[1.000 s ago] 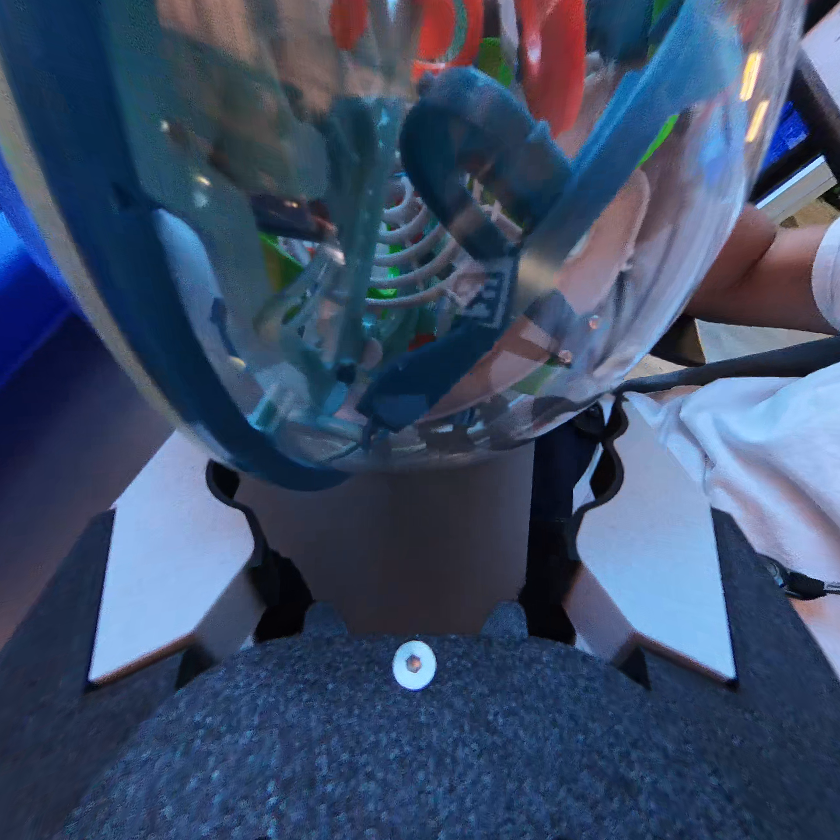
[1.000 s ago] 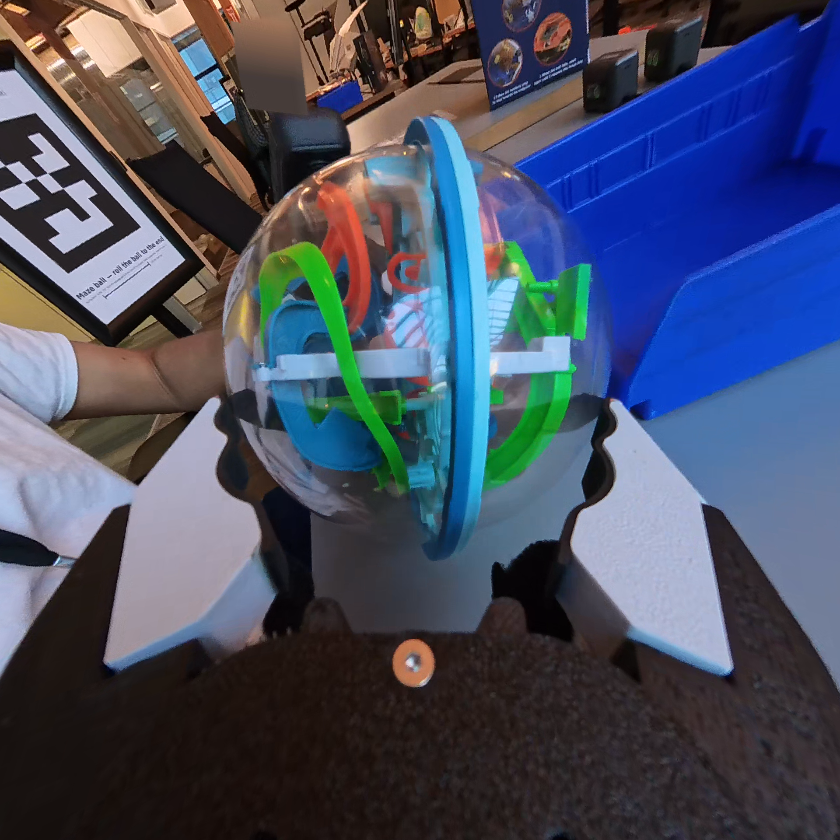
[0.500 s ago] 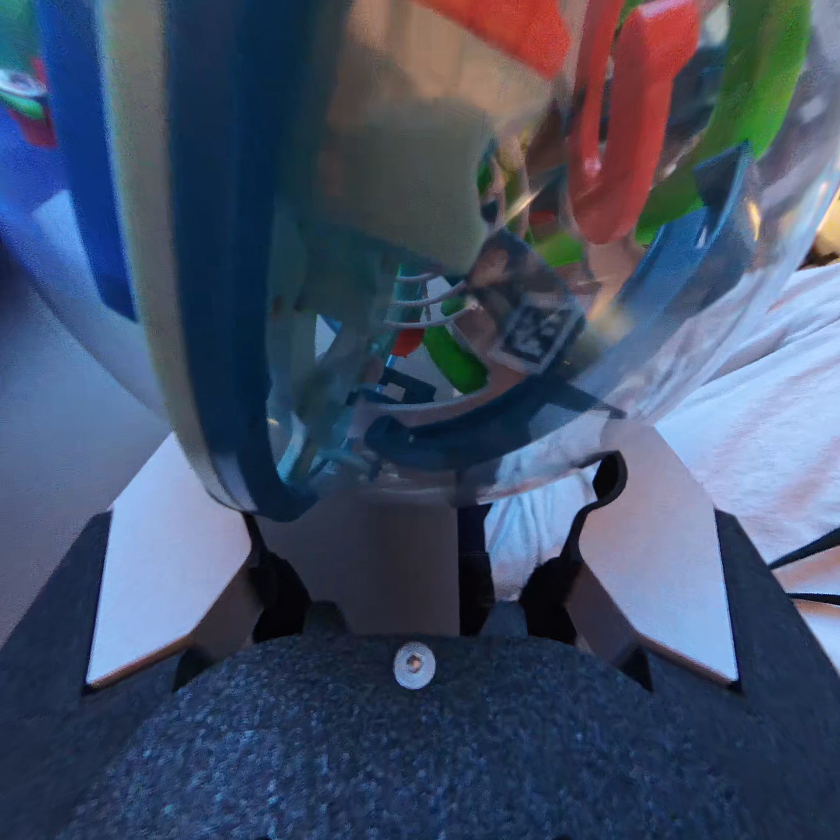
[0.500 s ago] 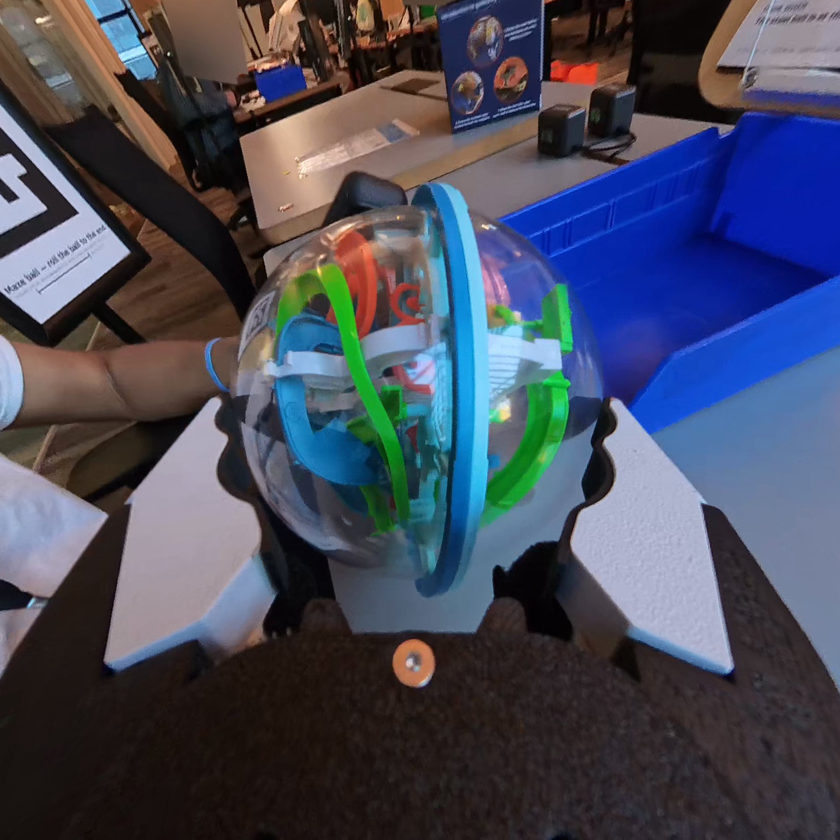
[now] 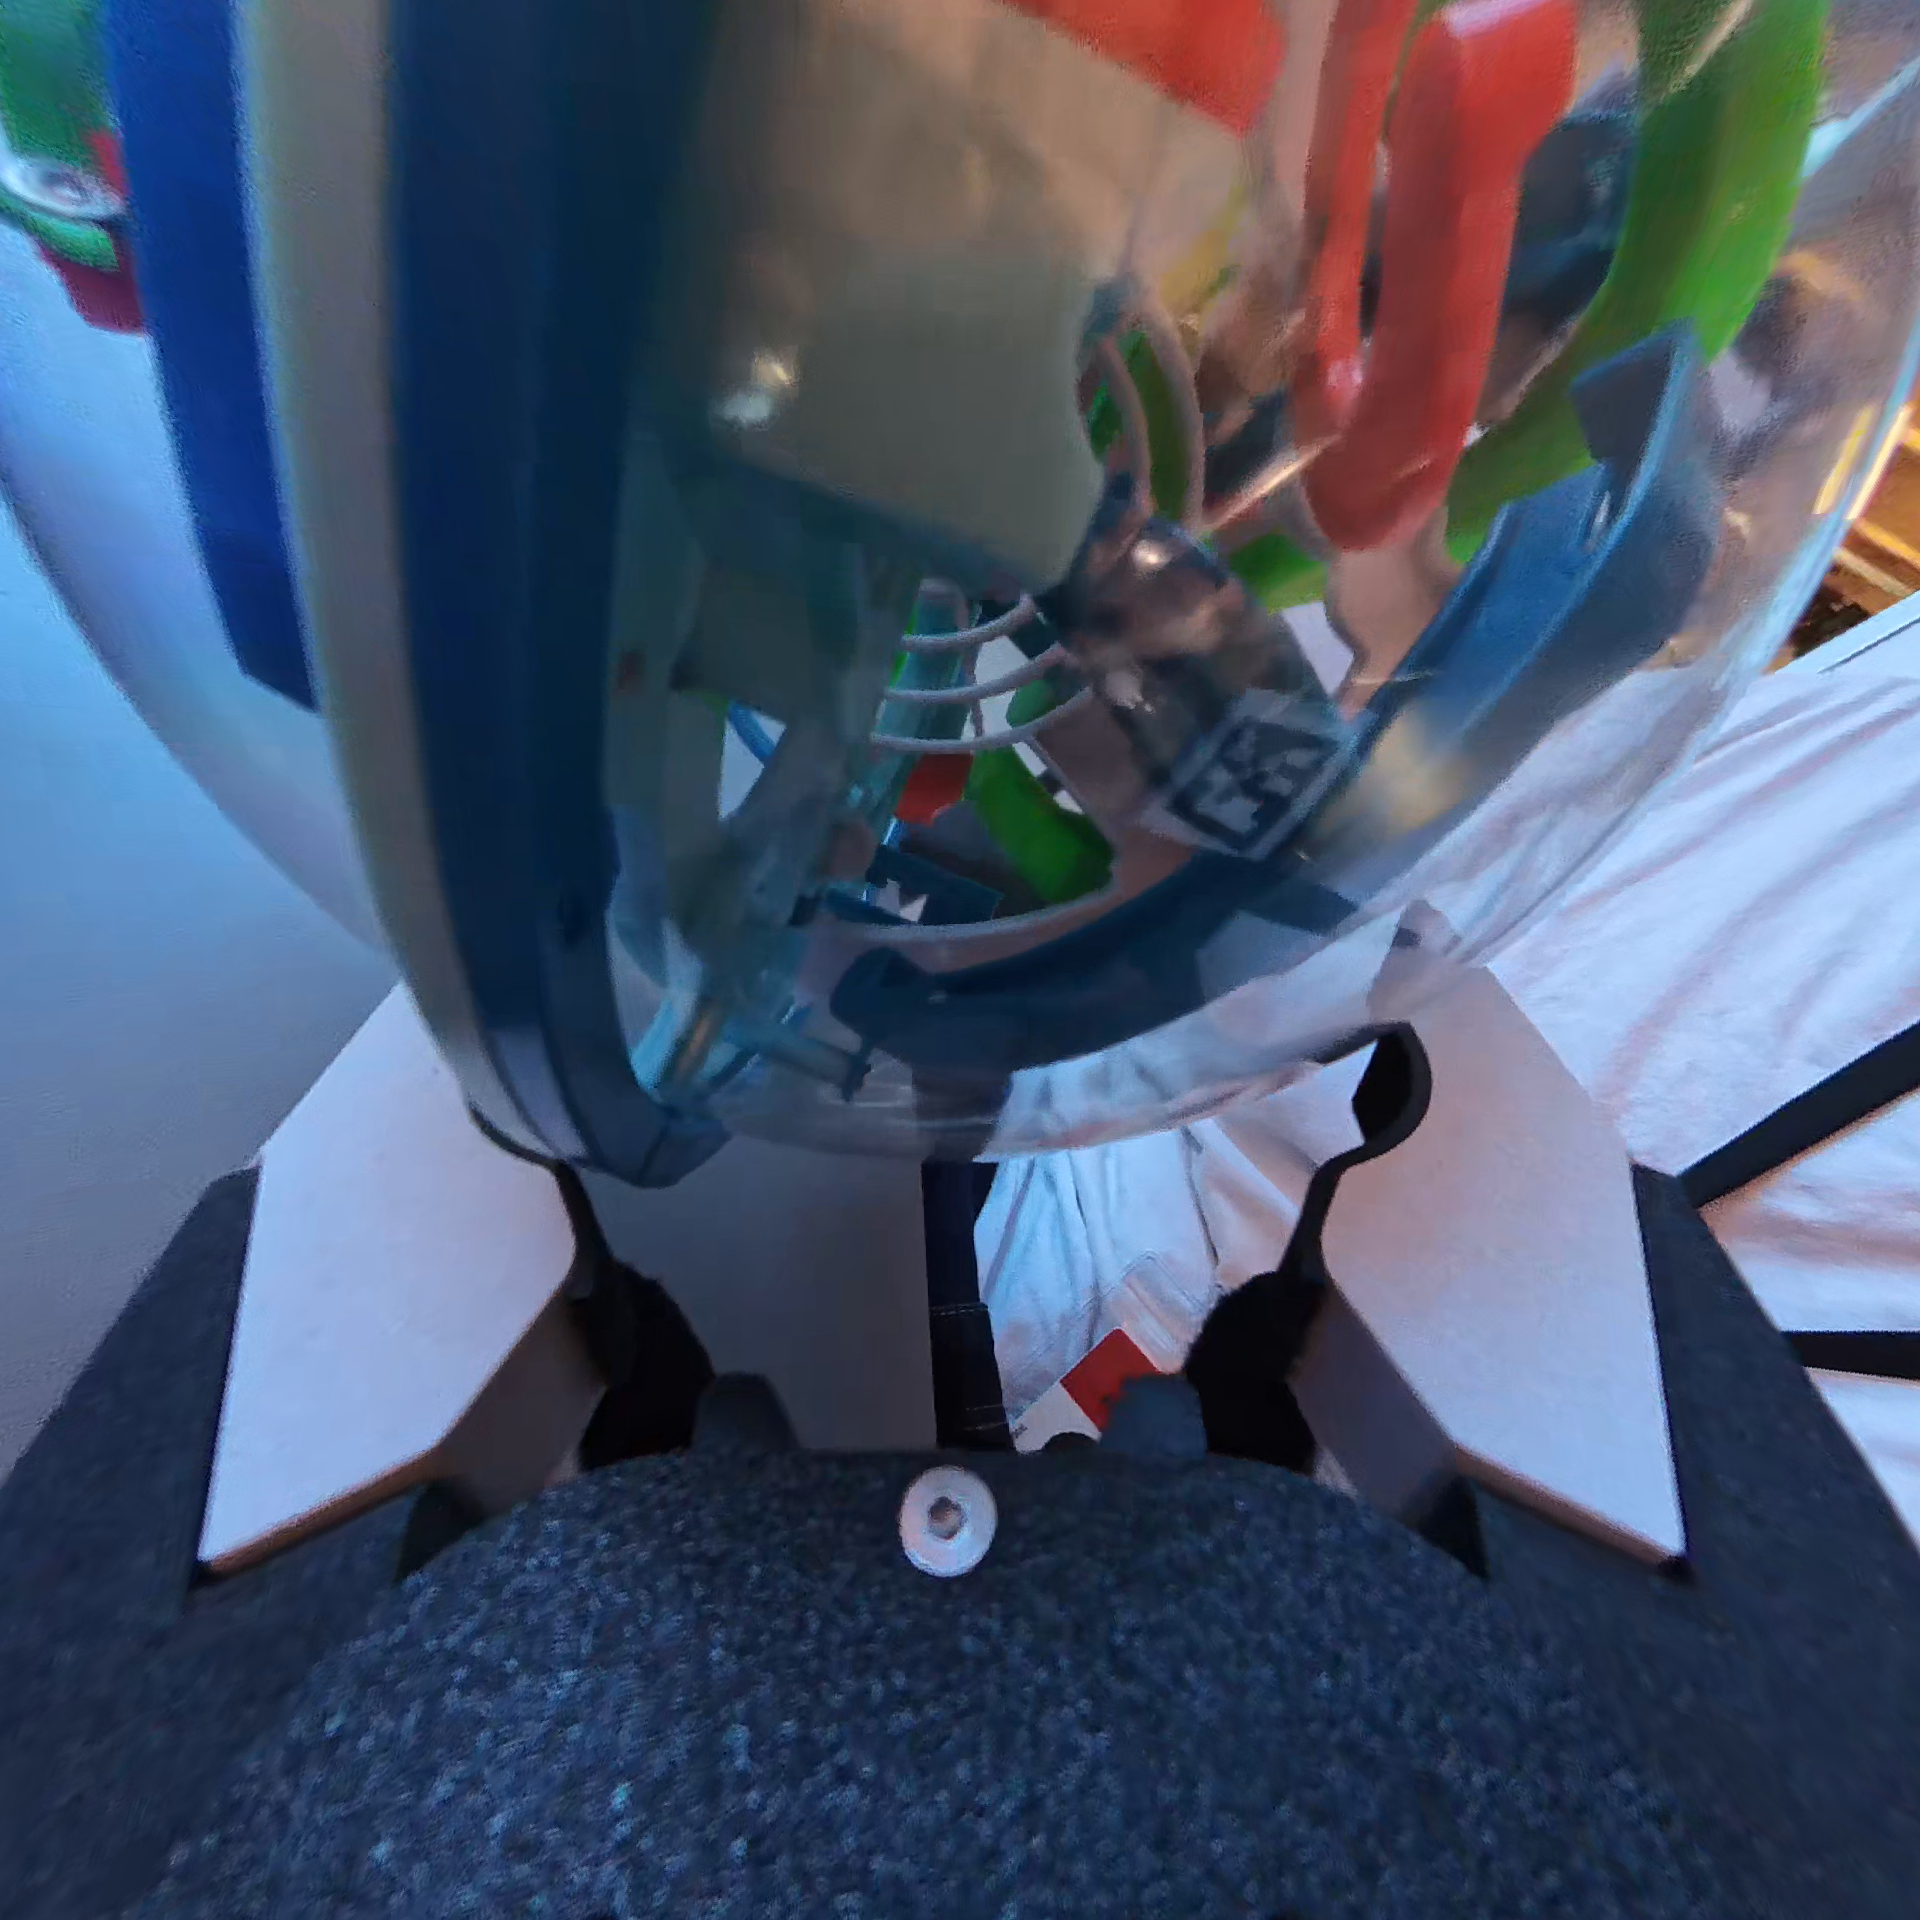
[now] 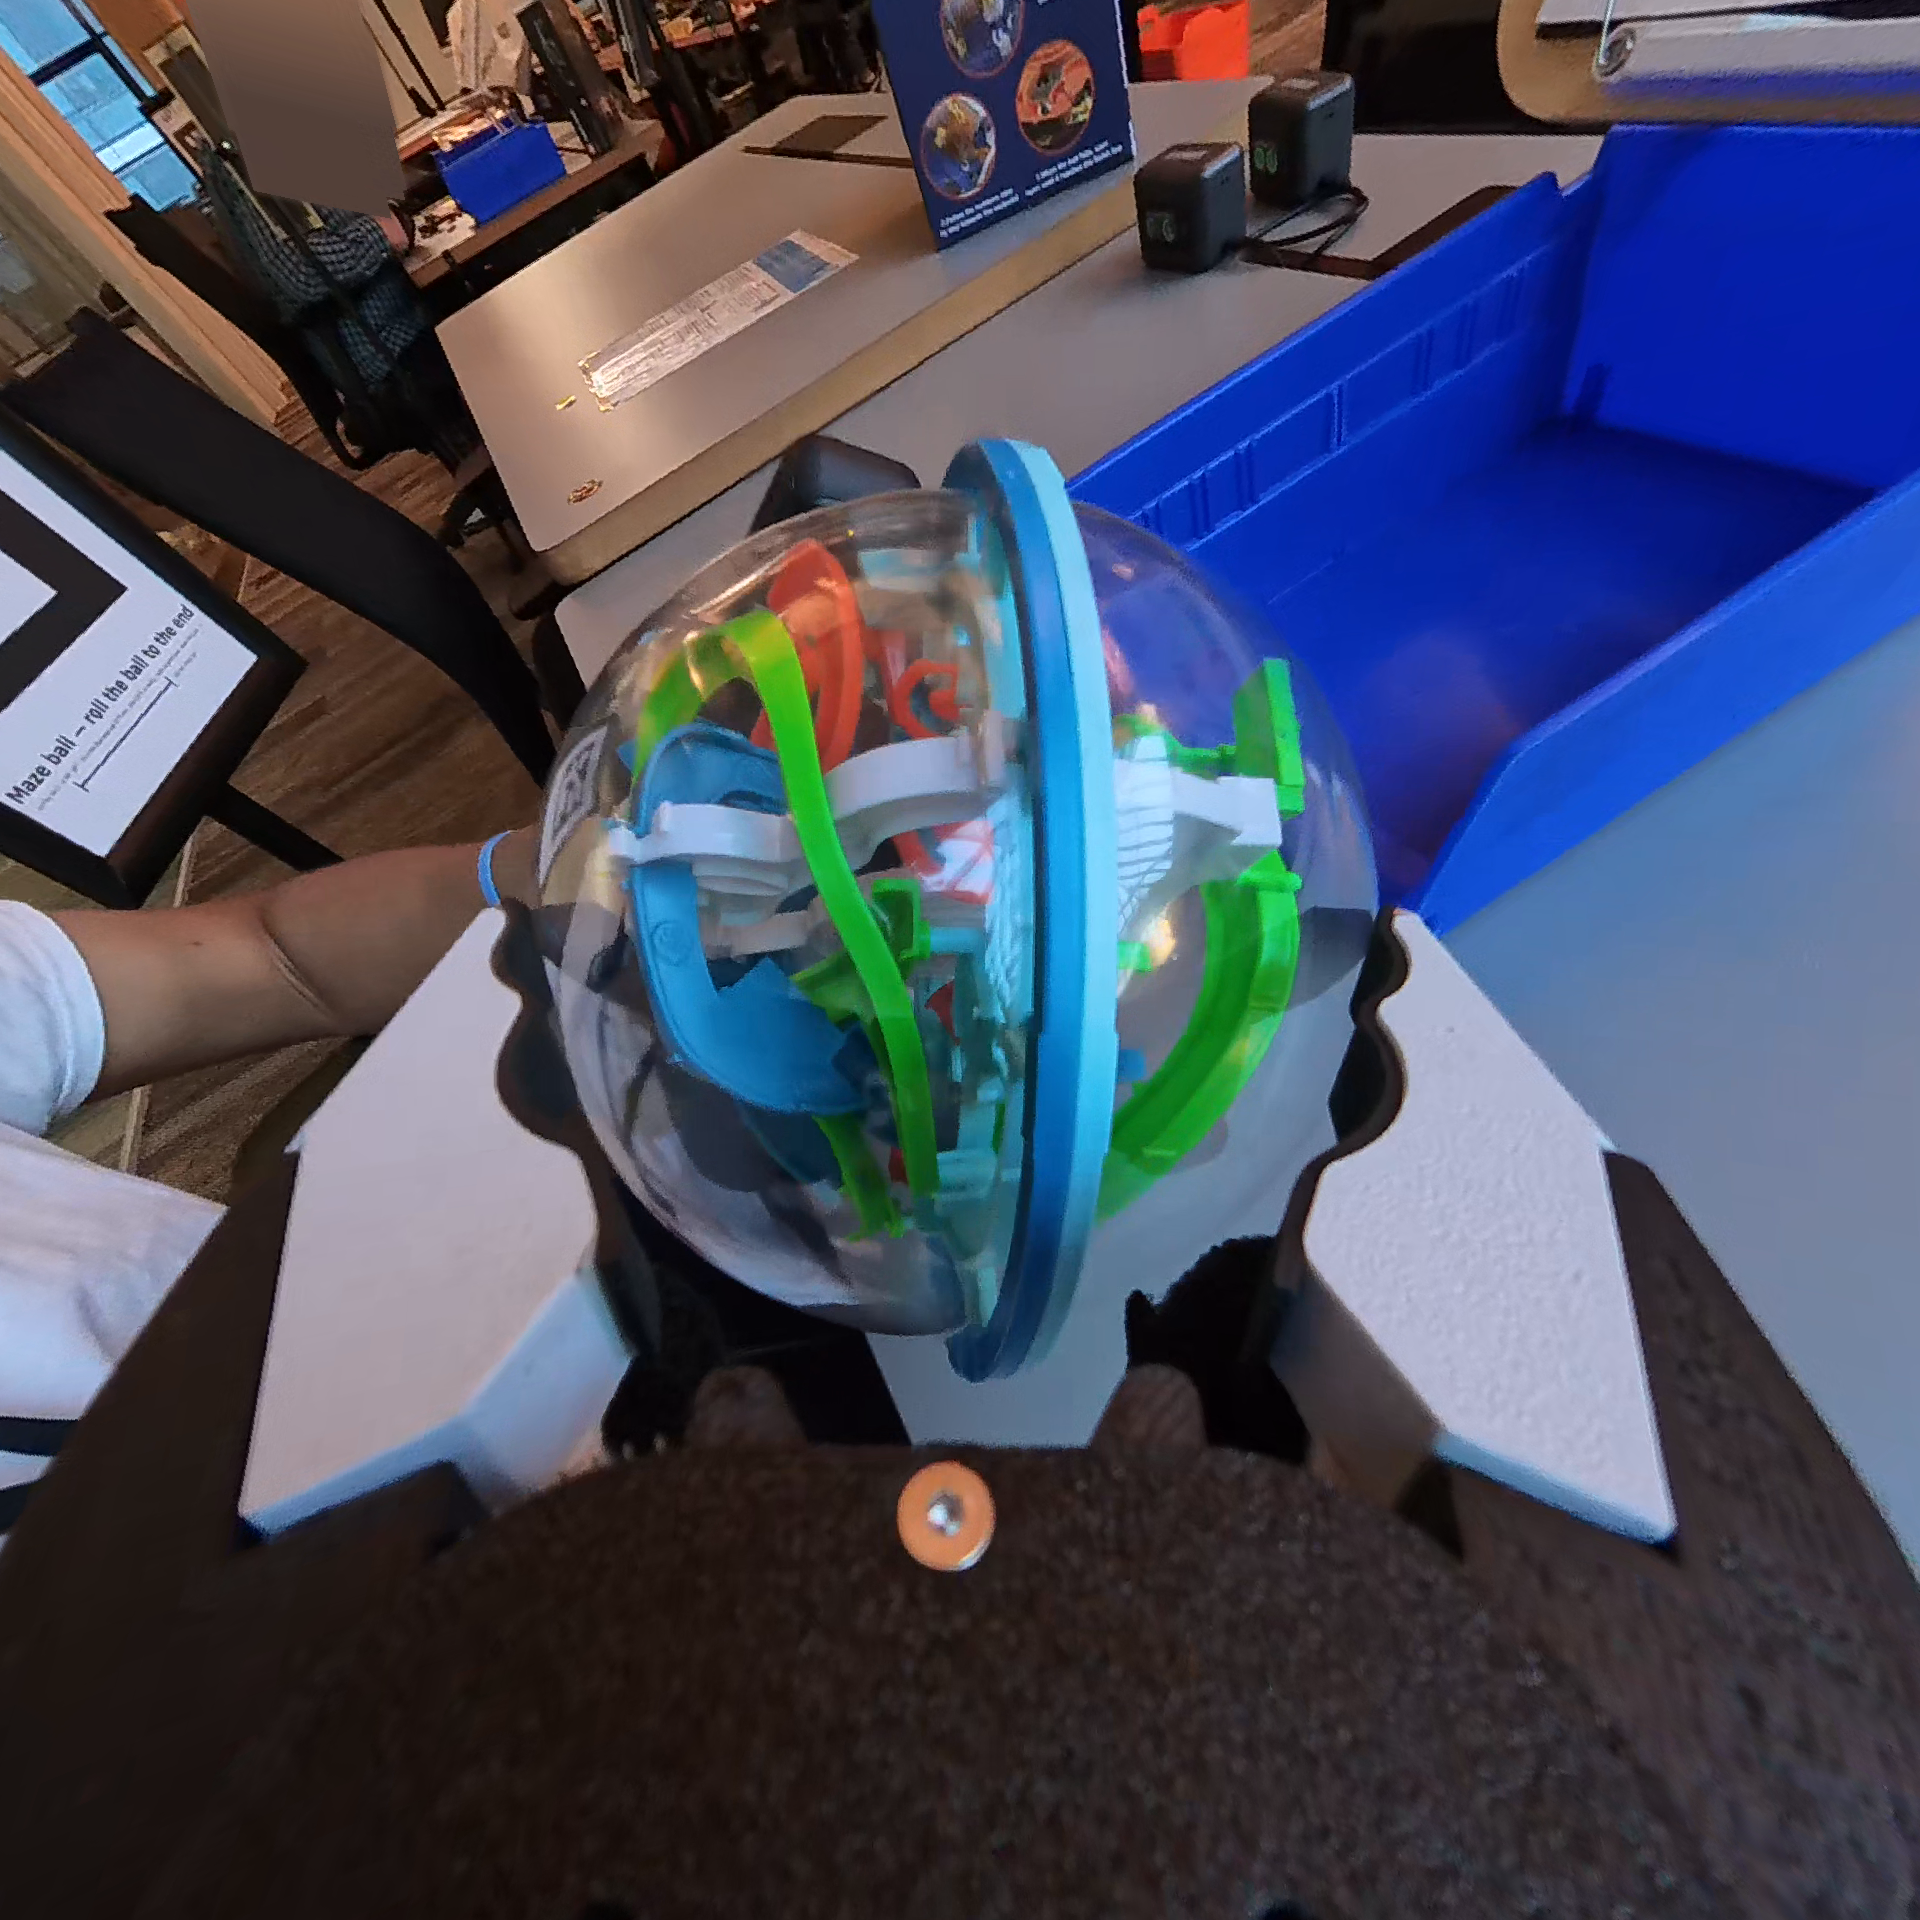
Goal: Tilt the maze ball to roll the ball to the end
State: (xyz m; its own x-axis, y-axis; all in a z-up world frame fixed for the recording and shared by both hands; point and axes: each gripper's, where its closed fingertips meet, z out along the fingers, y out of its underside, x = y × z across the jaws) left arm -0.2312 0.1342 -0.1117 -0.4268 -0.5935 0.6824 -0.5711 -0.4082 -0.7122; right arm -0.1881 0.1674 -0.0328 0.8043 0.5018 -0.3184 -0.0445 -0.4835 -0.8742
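The maze ball (image 6: pixel 935 935) is a clear sphere with a blue equator ring and green, orange, blue and white tracks inside. My right gripper (image 6: pixel 940 987) is shut on it, one finger on each clear half, with the ring standing nearly upright and leaning slightly. The ball is held above the table. In the left wrist view the ball (image 5: pixel 935 520) fills the upper frame, very close. My left gripper (image 5: pixel 966 1091) is spread wide with its fingertips against the shell's lower part. Its black body (image 6: pixel 831 478) shows behind the ball. I cannot pick out the small rolling ball.
A large blue bin (image 6: pixel 1558 582) stands on the grey table (image 6: pixel 1714 987) to the right. A framed sign (image 6: pixel 104 727) stands at the left. The person's forearm (image 6: pixel 260 956) reaches behind the ball. A white shirt (image 5: pixel 1558 935) lies beyond the left gripper.
Both grippers have turned the ball. In the left wrist view the ring moved from the left edge toward the middle. The right view now looks down more on the ball and bin.
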